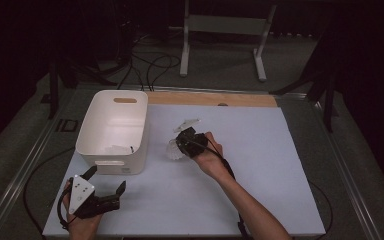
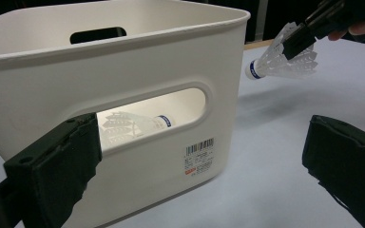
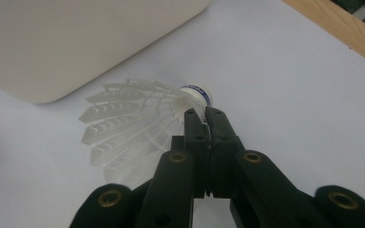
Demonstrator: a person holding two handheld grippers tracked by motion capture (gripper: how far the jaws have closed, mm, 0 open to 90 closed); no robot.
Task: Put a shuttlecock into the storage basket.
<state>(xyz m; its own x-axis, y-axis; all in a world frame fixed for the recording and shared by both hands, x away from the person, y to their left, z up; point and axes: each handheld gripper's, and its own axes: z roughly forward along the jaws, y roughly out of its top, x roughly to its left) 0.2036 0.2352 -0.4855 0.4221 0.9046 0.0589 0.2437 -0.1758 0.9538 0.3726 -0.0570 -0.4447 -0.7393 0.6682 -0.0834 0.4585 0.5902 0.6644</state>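
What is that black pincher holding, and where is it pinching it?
The right gripper holds a white shuttlecock, pinched on the skirt close beside its cork tip, above the table. The left gripper is open and holds nothing.

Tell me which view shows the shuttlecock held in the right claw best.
The right gripper view: the shuttlecock is close, its skirt pinched in the shut right claw. The left gripper view shows it farther off, lifted beside the bin. In the high view it is small.
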